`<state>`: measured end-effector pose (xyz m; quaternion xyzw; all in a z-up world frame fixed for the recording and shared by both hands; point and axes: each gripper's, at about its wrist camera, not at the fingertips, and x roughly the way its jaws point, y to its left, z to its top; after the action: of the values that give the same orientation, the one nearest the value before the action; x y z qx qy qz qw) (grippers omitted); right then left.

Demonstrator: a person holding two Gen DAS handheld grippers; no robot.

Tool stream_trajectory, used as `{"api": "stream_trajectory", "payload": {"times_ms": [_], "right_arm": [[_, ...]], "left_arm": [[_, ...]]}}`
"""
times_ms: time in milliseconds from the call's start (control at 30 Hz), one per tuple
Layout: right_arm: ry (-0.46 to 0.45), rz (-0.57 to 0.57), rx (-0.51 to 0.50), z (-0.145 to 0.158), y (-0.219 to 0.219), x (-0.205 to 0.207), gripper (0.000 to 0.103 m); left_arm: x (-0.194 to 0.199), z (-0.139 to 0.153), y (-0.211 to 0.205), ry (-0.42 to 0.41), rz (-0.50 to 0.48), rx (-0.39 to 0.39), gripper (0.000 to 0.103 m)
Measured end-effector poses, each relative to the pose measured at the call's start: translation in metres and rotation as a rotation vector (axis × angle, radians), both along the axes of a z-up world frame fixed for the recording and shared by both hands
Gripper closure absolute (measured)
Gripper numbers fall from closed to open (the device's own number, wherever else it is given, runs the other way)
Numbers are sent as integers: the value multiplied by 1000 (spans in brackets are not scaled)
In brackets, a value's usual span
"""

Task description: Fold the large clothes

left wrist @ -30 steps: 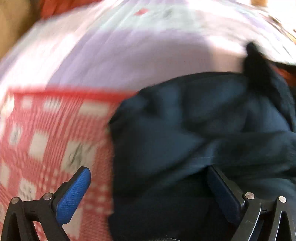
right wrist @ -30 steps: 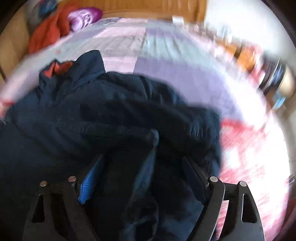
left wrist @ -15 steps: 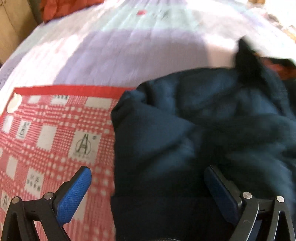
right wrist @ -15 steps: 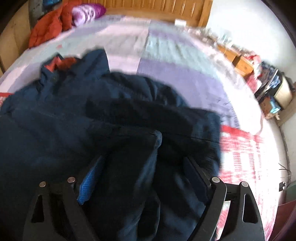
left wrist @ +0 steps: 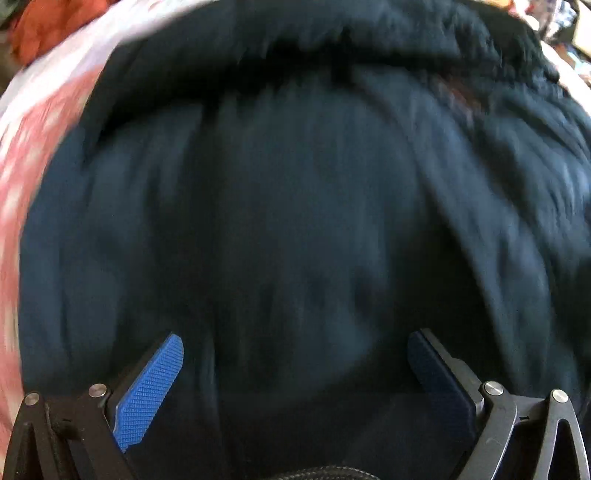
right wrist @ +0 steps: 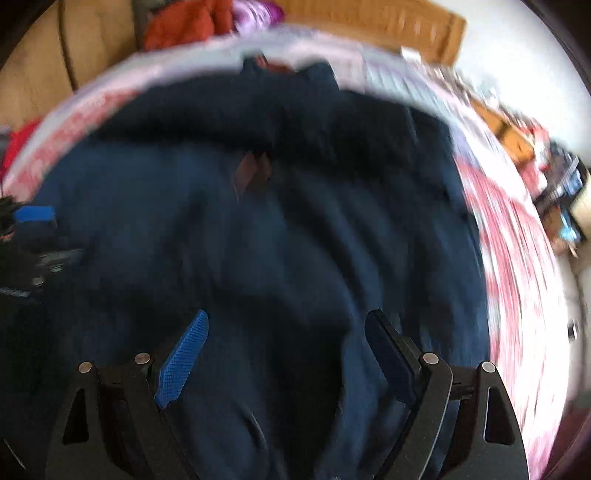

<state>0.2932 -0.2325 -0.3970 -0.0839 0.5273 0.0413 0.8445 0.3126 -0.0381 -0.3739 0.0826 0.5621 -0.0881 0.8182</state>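
The dark navy jacket (left wrist: 303,206) lies spread on the bed and fills almost the whole of both wrist views. Its cloth is rumpled, with long folds running from near to far. At its far edge a thick dark roll of fabric crosses the left wrist view, and in the right wrist view a small patch of orange-brown lining (right wrist: 253,171) shows through an opening near the far middle.

The left gripper (left wrist: 295,347) points down over the jacket. Its jaws are spread wide, the blue pads (left wrist: 151,391) standing apart, with jacket cloth seen between them; the pads do not press on it. The right gripper (right wrist: 286,328) also points down over the jacket with its jaws spread wide, and cloth lies in the gap without being pinched.

Under the jacket is a red and white checked cloth (right wrist: 517,266), showing at the right in the right wrist view and at the left in the left wrist view. Beyond it lies the pale lilac bedcover (right wrist: 207,59). At the far side stand a wooden headboard (right wrist: 388,26) and an orange-red garment (right wrist: 181,22). Both pictures are blurred.
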Motion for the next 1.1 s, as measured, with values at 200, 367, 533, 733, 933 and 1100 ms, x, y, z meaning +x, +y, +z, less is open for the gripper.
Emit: {"api": "stream_trajectory", "payload": {"times_ms": [200,367,533,733,933,1100], "right_arm": [[31,-208,58,2,-106,-77,14],[42,-287,-32,12,-143,-116,14],[-8,-343,48,34,-164,-180,14],[-19,-302,50,54,-151,-257,14],[-13,-359,51,59,-143,-337,14],[6,-441,83,58,-134,-382,14]], "left_arm": [[-54,-2,69,40,176,73,1],[-99,8,100,62,224,97,0],[-164,31,103,32,314,45,1],[-215,55,111,-1,371,17,1],[-266,49,130,23,351,22,1],[-308,55,149,19,360,11,1]]}}
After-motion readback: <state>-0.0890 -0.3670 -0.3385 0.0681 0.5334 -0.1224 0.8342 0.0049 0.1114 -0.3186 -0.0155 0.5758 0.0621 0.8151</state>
